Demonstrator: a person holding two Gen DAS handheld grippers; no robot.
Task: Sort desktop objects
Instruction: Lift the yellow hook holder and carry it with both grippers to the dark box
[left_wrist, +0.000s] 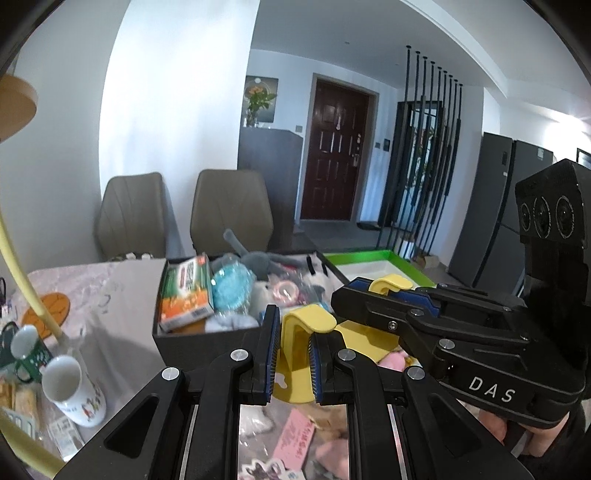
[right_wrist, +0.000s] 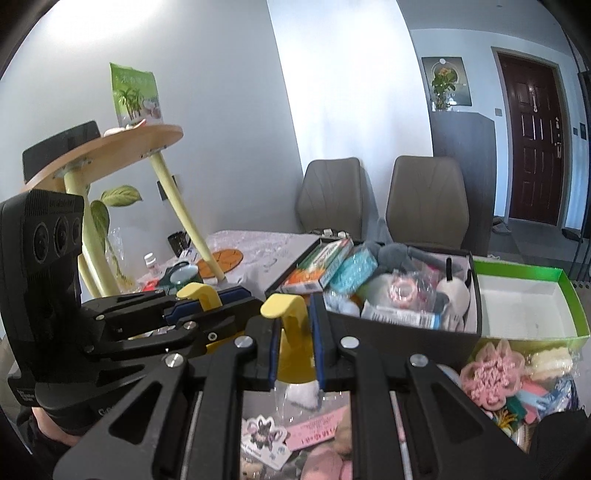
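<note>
A yellow rack is gripped at both curled handles: one is clamped in the left gripper, the other at 2 o'clock is pinched by the right gripper, fingers narrow on each. Beyond, a black box crammed with toys and cartons is seen at 11 o'clock, an empty green tray at 1 o'clock, and two chairs furthest back
</note>
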